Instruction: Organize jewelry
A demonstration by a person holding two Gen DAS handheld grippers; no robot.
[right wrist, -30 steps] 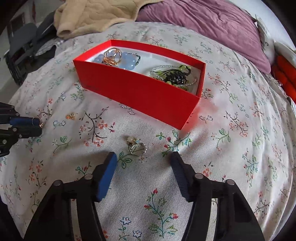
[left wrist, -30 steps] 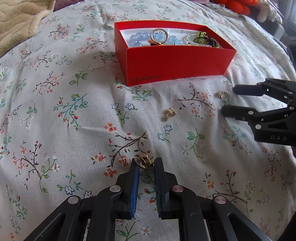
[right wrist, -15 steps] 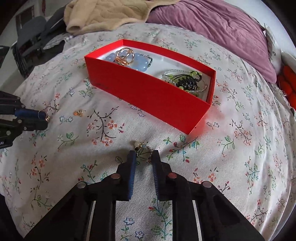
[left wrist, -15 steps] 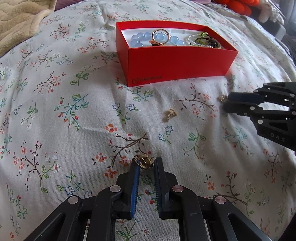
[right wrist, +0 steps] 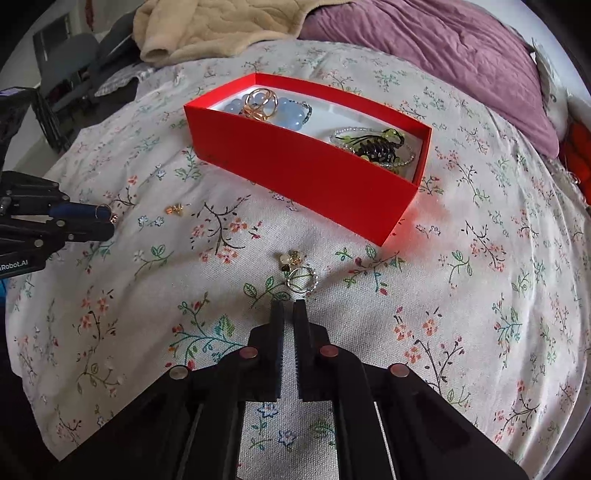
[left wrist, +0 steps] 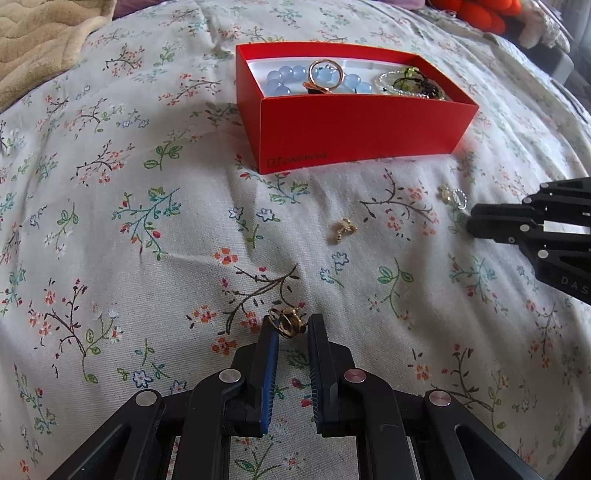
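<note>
We saw left gripper (left wrist: 291, 328) pinching a gold ring (left wrist: 287, 322), low centre; right gripper (right wrist: 288, 308) closing on nothing, silver ring (right wrist: 303, 279) just ahead, likely missed; red box (right wrist: 310, 173) above

Red box (left wrist: 354, 129): near wall hides the lower part of the blue beads (left wrist: 280, 83) and of the beaded bracelet with the dark green clip (right wrist: 376, 146).

Small gold piece (left wrist: 342, 229) on the bedspread (left wrist: 110, 221): too small to tell its kind.

Gold ring (left wrist: 288, 322) between the left tool's (left wrist: 290, 334) pads: its lower part hidden by them.

Right tool (right wrist: 289, 308): body cut off by the frame's bottom edge. Orange items (left wrist: 469, 13) cut by the top edge, blurred.
</note>
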